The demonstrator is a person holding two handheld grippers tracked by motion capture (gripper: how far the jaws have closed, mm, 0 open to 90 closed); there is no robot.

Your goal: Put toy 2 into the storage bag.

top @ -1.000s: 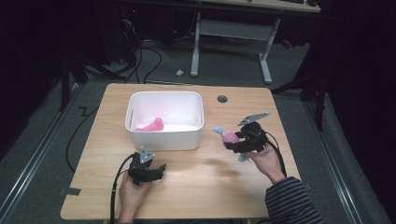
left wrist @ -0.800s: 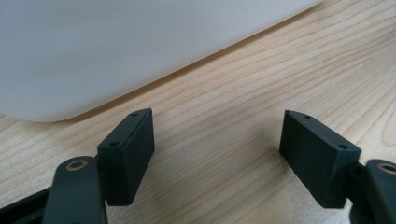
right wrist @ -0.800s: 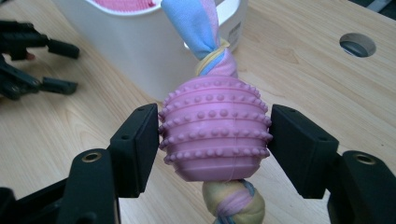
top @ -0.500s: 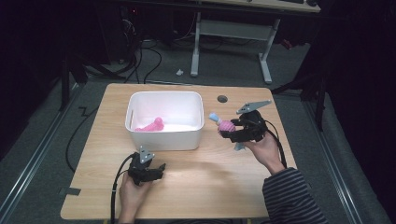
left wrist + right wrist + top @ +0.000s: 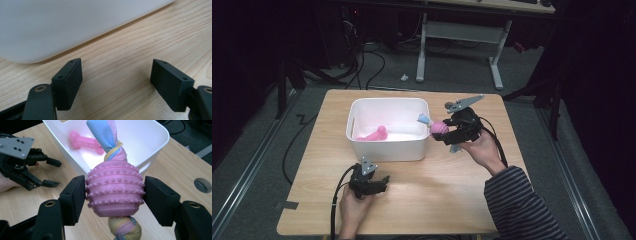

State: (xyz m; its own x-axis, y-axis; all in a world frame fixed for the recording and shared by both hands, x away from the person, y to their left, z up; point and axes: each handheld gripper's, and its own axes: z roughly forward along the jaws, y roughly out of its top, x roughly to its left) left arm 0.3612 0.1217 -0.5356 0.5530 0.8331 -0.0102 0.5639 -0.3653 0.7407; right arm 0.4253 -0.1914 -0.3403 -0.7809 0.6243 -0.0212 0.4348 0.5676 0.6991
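Since the earlier frames, the right gripper (image 5: 443, 131) had carried the pink studded ball toy (image 5: 115, 189) leftward to the right rim of the white bin (image 5: 388, 150), its jaws clamped on the ball's sides with the blue cloth end over the bin. A pink bone toy (image 5: 373, 134) lay inside. Down on the wooden table (image 5: 437, 185) before the bin, the left gripper (image 5: 382, 182) rested with jaws spread and nothing between them.

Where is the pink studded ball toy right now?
The pink ball toy is clamped between the right gripper's jaws, held above the table just off the white bin's right rim, its blue rope end pointing toward the bin.
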